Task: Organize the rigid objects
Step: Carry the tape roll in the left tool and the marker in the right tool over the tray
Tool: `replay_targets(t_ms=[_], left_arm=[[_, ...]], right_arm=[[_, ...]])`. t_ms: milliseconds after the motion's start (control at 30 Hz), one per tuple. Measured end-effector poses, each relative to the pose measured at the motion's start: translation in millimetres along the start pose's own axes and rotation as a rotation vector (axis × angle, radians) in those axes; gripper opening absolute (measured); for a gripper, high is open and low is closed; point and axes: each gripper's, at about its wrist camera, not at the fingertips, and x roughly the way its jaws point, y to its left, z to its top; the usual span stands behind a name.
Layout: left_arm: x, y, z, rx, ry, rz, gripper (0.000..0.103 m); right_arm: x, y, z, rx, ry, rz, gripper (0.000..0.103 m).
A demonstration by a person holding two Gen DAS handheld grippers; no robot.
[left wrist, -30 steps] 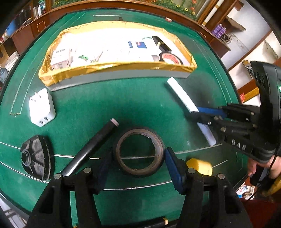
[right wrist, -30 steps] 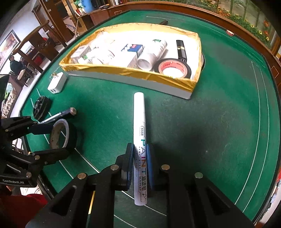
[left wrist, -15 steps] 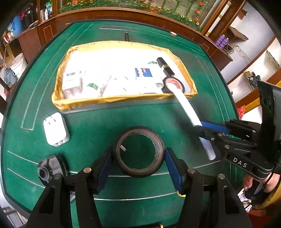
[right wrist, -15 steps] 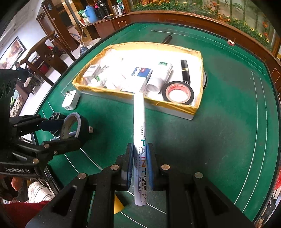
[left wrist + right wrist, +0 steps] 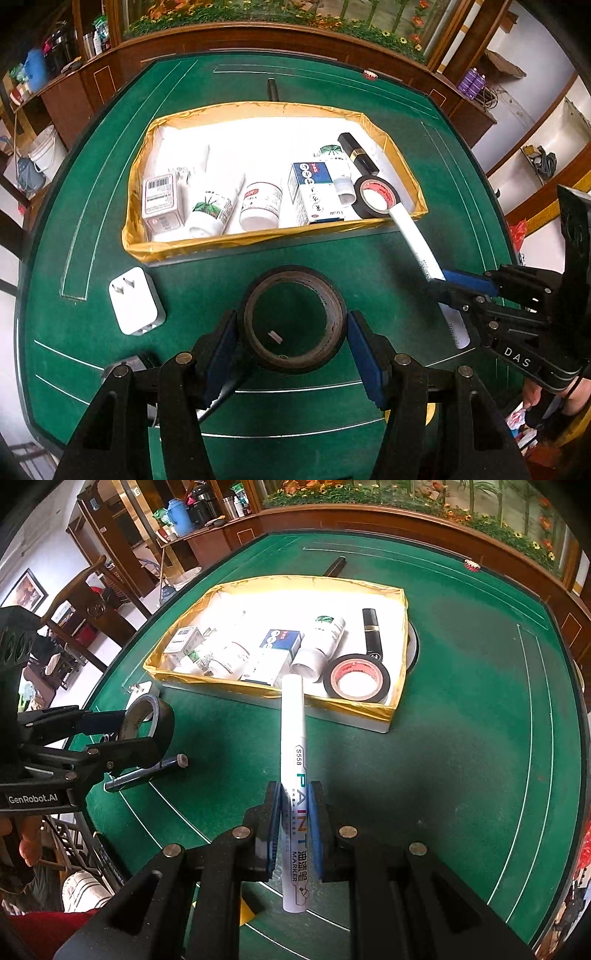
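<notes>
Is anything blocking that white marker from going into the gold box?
Nothing visible does. The white marker, clamped in the right gripper, points at the gold box, with only bare green table between; the red-cored tape roll lies just inside.

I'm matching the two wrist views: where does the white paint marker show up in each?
Left wrist: white paint marker at right, slanting up from the right claw toward the box.
Right wrist: marker at centre, upright between the claw's pads.
Shared landmark: the red-cored tape roll in the gold-edged box.
</notes>
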Motion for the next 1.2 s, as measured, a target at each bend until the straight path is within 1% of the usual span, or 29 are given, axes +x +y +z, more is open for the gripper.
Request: replay_targets(t_ms=[300, 467, 667, 900, 1067, 1200], left_arm=[[-0.7, -0.9, 14.0, 0.030, -0.010, 0.002, 0.063], [0.7, 4.0, 23.9, 0.028, -0.011, -0.010, 0.063], [2.6, 12.9, 41.1, 0.014, -0.015, -0.028, 0.063], [8.5, 21.4, 75.6, 0.018, -0.026, -0.035, 0.063], [19.7, 27.7, 102.6, 0.011, -0.019, -0.040, 0.063], [33.7, 28.9, 120.9, 0.026, -0.004, -0.030, 0.063]], right_arm=[[-5.9, 0.0, 16.8, -0.014, -0.015, -0.024, 0.014], [-3.9, -7.1, 33.2, 0.013, -0.002, -0.004, 0.014], [-4.2, -25.3, 54.4, 0.061, -0.005, -0.053, 0.014], [1.4, -35.7, 80.6, 0.092, -0.002, -0.070, 0.014], [20.6, -37.9, 99.5, 0.122, 0.023, -0.057, 0.014], [40.8, -41.9, 113.6, 0.164, 0.055, -0.052, 0.014]])
